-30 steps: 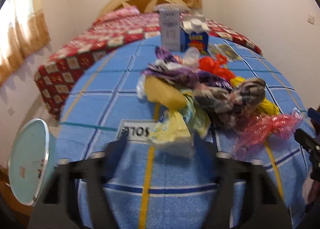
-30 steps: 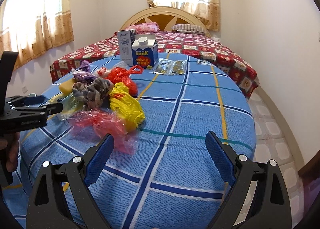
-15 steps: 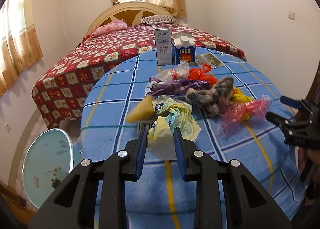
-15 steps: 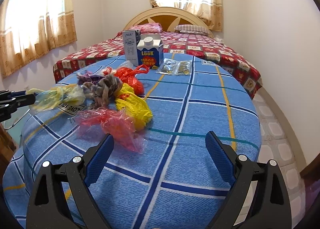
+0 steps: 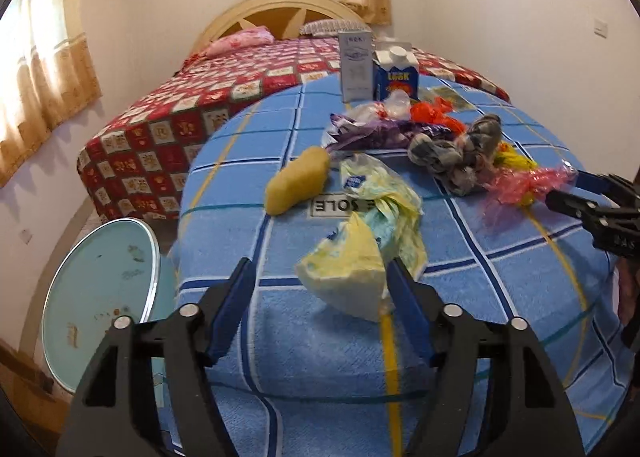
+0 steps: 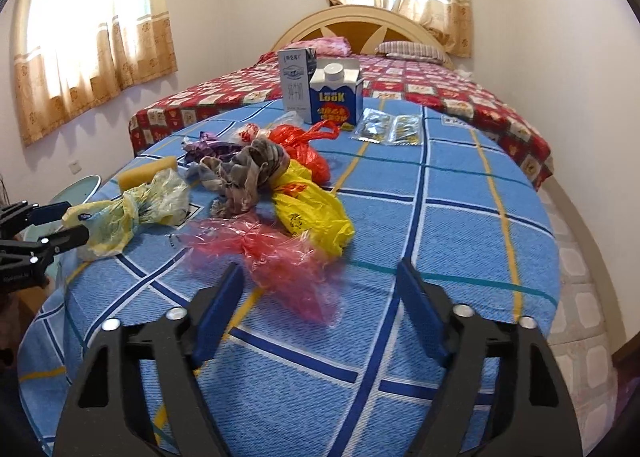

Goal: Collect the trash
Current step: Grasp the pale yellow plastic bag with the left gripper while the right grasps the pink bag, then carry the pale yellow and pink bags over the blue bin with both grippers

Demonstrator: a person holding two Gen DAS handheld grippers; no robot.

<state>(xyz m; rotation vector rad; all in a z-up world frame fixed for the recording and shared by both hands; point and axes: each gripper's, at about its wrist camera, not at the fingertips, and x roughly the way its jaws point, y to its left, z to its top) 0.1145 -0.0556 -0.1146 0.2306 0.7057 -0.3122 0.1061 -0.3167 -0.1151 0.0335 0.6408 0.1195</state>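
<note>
Half a second ago the left gripper [image 5: 318,289] had its jaws pinched tight on the pale yellow bag [image 5: 360,257]; now those jaws are opening, and the bag's near end hangs between them, brushing the right-hand pad in the lower middle of the left wrist view, with a gap on the other side. Meanwhile the right gripper [image 6: 318,297] has gone from wide to narrower: its jaws are closing, with the pink bag [image 6: 276,253] lying crumpled just ahead of and partly between the tips, not pinched.

Both bags sit on the blue checked surface [image 6: 460,217]. Behind the pink one, toward the middle left of the right wrist view, lie a yellow bag [image 6: 312,209], a grey knotted bundle [image 6: 244,169], an orange bag [image 6: 304,145] and a yellow sponge [image 6: 146,173]. Two cartons, a blue carton [image 6: 336,99] and a white carton [image 6: 296,83], stand at the far edge. A pale green bin [image 5: 98,305] shows at the lower left of the left wrist view, beside the surface.
</note>
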